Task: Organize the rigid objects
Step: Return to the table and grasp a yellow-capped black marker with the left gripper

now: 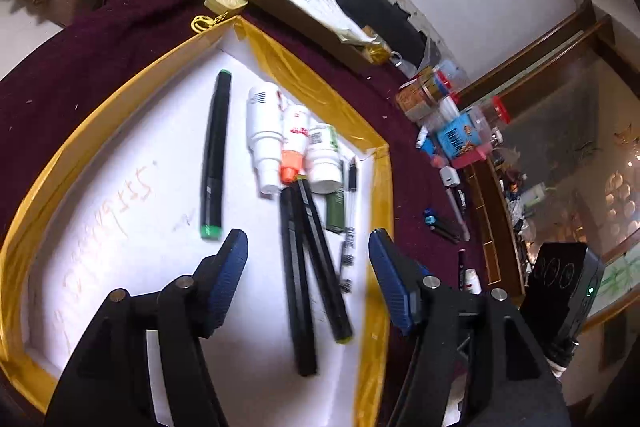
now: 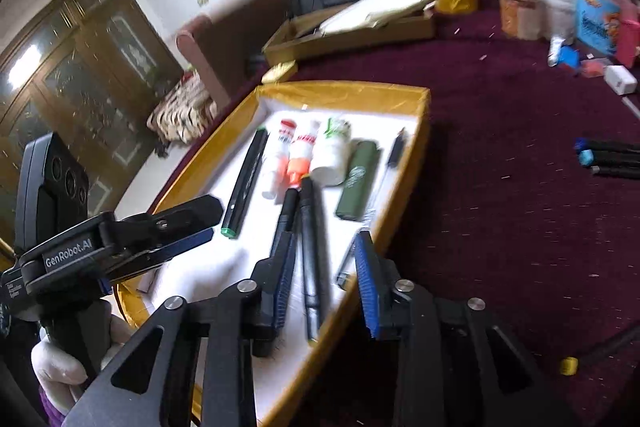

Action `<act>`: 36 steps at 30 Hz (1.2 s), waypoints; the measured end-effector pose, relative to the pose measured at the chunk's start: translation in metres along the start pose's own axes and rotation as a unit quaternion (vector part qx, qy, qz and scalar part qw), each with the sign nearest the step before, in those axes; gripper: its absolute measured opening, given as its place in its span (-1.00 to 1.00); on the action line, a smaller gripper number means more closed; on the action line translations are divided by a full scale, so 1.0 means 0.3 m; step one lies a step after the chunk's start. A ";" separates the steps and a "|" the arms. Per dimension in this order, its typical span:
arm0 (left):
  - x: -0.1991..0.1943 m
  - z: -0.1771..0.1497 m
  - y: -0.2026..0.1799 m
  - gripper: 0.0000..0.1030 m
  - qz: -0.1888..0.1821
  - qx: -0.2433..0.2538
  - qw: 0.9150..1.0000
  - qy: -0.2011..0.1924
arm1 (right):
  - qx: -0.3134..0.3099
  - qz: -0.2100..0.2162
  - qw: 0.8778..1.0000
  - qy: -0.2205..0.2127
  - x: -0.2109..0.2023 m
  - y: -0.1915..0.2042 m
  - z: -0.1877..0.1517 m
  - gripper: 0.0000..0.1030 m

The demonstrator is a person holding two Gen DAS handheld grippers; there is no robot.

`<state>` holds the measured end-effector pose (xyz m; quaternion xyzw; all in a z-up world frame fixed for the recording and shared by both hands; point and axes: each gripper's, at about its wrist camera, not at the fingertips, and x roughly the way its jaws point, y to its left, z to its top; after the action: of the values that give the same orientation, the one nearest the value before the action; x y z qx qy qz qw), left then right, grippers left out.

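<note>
Maroon cloth point(image 2: 500, 155) covers the tabletop, and on it sits a shallow tray point(image 1: 120, 75) with a white floor and shiny gold walls. Two black markers point(image 1: 316, 259) lie in the tray, crossing near their far ends, directly ahead of the left tongs point(image 1: 308, 247) and between their blue pads. Those tongs stand wide, tilted downward over the tray, and nothing is pinched between them. Beyond the pair lie three white bottles point(image 1: 292, 139) side by side, one with an orange cap, and off to the left of the left tongs a single black marker with green ends point(image 1: 216, 155) lies apart from the rest. A dark green lighter point(image 2: 358, 181) and a thin pen point(image 2: 396, 147) lie ahead of the right tongs, near the tray's right wall. The right tongs point(image 2: 324, 275) also slant down over the tray's near edge, partly parted, with one black marker running up between the pads; the blur hides whether either pad touches it. In the right wrist view the left tongs reach in from the left, carried by a white-gloved hand point(image 2: 60, 367). Further ahead on the cloth are a long cardboard box point(image 2: 352, 27), a few loose markers point(image 2: 608, 157) well to the right, and a clutter of small packages point(image 2: 560, 11).
</note>
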<state>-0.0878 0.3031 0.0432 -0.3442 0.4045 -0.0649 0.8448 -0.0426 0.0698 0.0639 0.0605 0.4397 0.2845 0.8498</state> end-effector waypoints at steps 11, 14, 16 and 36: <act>-0.024 -0.186 -0.295 0.31 -0.033 0.092 0.995 -0.016 | 0.040 -0.072 0.993 -0.084 -0.288 -0.313 -0.095 -0.32; 0.029 -0.255 -0.400 0.31 -0.031 0.151 0.988 0.003 | 0.082 -0.097 0.986 -0.103 -0.365 -0.461 -0.119 -0.32; 0.080 -0.303 -0.461 0.31 -0.029 0.187 0.982 0.021 | 0.112 -0.109 0.981 -0.115 -0.408 -0.557 -0.136 -0.31; 0.589 -0.621 -0.908 0.30 0.066 0.472 0.873 0.102 | 0.297 -0.071 0.925 -0.228 -0.642 -1.072 -0.294 -0.14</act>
<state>-0.0601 -0.0697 0.0218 0.1317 0.4311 -0.2267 0.8634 -0.0601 -0.3136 0.0343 0.3420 0.3010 0.0588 0.8882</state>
